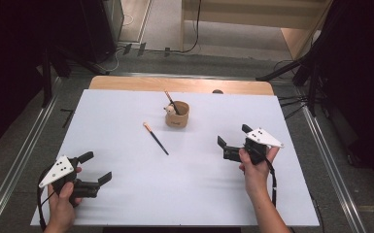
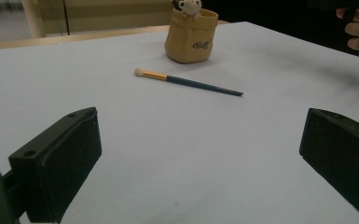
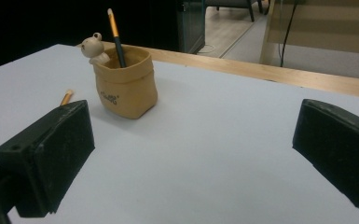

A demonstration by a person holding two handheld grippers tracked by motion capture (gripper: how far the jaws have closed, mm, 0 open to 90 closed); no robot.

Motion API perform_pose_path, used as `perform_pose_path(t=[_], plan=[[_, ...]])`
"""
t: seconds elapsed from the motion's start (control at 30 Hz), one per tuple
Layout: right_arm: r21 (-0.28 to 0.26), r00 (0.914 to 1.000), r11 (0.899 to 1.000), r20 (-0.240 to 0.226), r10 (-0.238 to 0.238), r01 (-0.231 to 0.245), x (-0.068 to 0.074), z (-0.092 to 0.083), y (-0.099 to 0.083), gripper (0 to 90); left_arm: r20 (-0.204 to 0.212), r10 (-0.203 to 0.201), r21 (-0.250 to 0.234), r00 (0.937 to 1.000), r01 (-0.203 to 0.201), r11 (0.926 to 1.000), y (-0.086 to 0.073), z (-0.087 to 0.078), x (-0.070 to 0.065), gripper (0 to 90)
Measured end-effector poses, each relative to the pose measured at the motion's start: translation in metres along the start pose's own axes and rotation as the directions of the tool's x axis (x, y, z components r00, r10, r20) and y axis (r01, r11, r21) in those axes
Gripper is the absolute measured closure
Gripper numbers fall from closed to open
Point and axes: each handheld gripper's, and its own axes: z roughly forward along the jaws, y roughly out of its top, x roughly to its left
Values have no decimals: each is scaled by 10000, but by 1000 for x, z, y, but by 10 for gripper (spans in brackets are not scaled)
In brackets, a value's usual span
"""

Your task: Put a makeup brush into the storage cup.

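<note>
**Both claws spread and empty; one brush loose on table**

The table (image 1: 126, 194), covered by a white sheet, carries all items. The left claw (image 1: 98, 168) sits at the near left corner, held in a hand, jaws spread with nothing between them. The right claw (image 1: 233, 137) sits right of centre, held in a hand; its jaws stand spread and empty, directed toward the pot. The tan sack-shaped pot (image 1: 177, 115) stands upright at far centre, a small bear figure (image 3: 92, 47) on its rim and one brush (image 3: 115, 37) leaning inside. A second brush (image 1: 156, 138) lies flat on the sheet, just near-left of the pot, apart from both claws, its pale tip toward the far side.
</note>
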Motion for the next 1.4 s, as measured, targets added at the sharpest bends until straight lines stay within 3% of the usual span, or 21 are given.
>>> perform_pose_path(t=[0.8,1.07,1.4], plan=[[266,9991,9995,398,-158,148,-24,-57,-44,0,-45,16,-77,10000,-17,10000,1,-1,0,0],[121,9979,9999,648,-3,-5,-34,-77,-50,0,-61,-6,-97,10000,5,10000,1,-3,0,0],[206,9964,9997,833,-138,121,-43,-97,-59,0,-119,-8,-122,9999,6,9999,1,-4,0,0]])
